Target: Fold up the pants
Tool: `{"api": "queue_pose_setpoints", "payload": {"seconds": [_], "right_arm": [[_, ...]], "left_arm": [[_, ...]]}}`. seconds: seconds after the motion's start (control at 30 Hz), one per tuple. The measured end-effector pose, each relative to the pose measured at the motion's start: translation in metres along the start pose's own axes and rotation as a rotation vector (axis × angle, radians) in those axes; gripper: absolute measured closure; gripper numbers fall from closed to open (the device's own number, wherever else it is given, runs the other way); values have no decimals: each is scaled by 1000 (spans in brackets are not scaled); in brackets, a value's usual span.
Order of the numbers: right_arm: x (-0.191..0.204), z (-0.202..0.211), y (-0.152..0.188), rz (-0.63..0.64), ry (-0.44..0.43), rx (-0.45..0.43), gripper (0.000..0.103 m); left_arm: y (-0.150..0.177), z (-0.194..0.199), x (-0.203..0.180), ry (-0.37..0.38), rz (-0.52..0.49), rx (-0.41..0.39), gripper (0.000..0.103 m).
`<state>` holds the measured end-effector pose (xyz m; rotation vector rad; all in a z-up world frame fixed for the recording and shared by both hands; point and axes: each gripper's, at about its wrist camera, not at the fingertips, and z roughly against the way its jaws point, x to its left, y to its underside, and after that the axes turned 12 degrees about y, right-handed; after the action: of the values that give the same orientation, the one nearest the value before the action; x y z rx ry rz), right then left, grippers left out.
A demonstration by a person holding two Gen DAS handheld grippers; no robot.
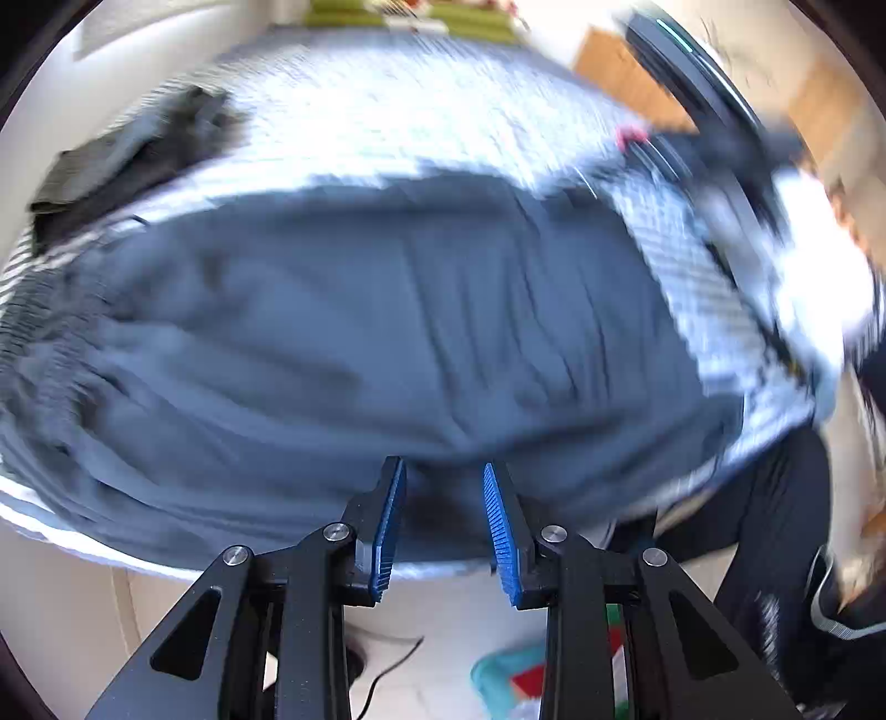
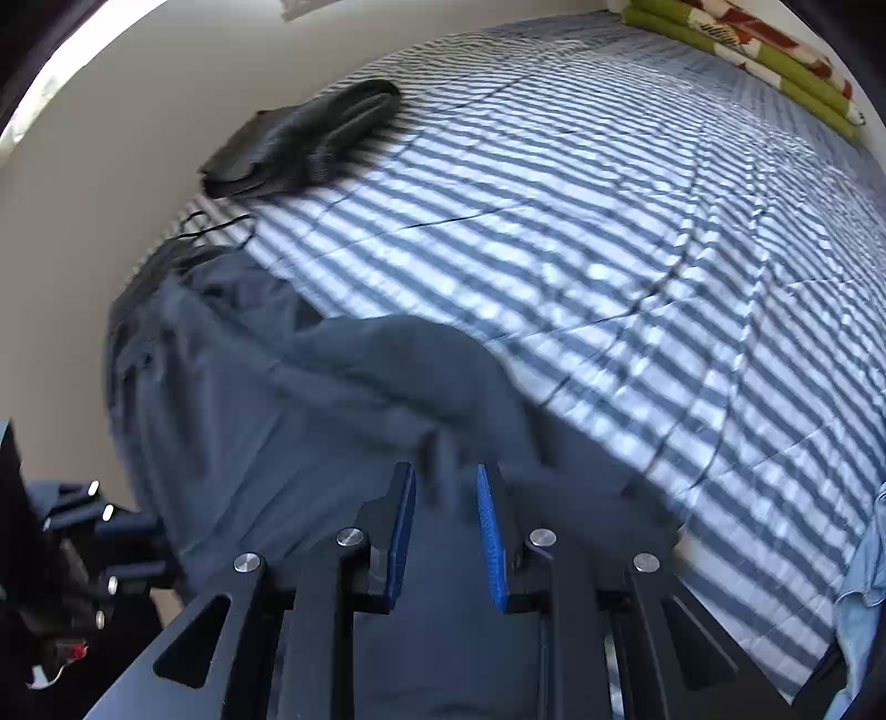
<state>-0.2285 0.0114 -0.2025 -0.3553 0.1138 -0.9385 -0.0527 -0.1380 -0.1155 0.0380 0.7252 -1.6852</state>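
The grey-blue pants [image 1: 387, 310] lie spread on the bed [image 2: 609, 232], near its front edge, over a blue-and-white striped cover; that flat, open surface gives room to lay the cloth out and bring one part over another. In the left wrist view the left gripper [image 1: 444, 471] hangs over the near hem of the pants, its blue pads [image 1: 501, 526] set narrowly apart with dark cloth showing in the gap; the picture is blurred, so whether the pads pinch the fabric or only hover above it cannot be told. In the right wrist view the right gripper [image 2: 446, 476] also stands narrow, and a raised ridge of the pants runs up toward its tips, which suggests that an edge is being lifted there, though the cloth at the tips is smeared and a sure grip cannot be read. Both grippers point steeply down at the near side, probably so that each can take one end of the same edge and carry it across evenly. A dark folded garment [image 2: 299, 147] sits well apart by the wall, likely set aside as finished, and green patterned bedding [image 2: 742, 50] lies at the far end, clear of the work. The pants look only partly folded, still wide and wrinkled.
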Motion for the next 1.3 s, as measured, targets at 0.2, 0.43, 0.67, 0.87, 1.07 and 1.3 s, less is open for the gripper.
{"api": "queue_pose_setpoints", "payload": {"seconds": [0.2, 0.43, 0.67, 0.87, 1.07, 1.3], "right_arm": [[31, 19, 105, 42, -93, 49, 82], [4, 55, 193, -132, -57, -3, 82], [-27, 69, 216, -266, -96, -37, 82], [-19, 42, 203, -202, -96, 34, 82], [-73, 65, 199, -333, -140, -56, 78], [-72, 38, 205, -396, -282, 23, 70]], "left_arm": [[-22, 10, 78, -232, 85, 17, 71], [-18, 29, 76, -251, 122, -54, 71], [-12, -17, -54, 42, -130, 59, 71], [-2, -93, -104, 58, -204, 251, 71], [-2, -71, -135, 42, -263, 175, 70], [-6, -85, -170, 58, -334, 146, 68]]}}
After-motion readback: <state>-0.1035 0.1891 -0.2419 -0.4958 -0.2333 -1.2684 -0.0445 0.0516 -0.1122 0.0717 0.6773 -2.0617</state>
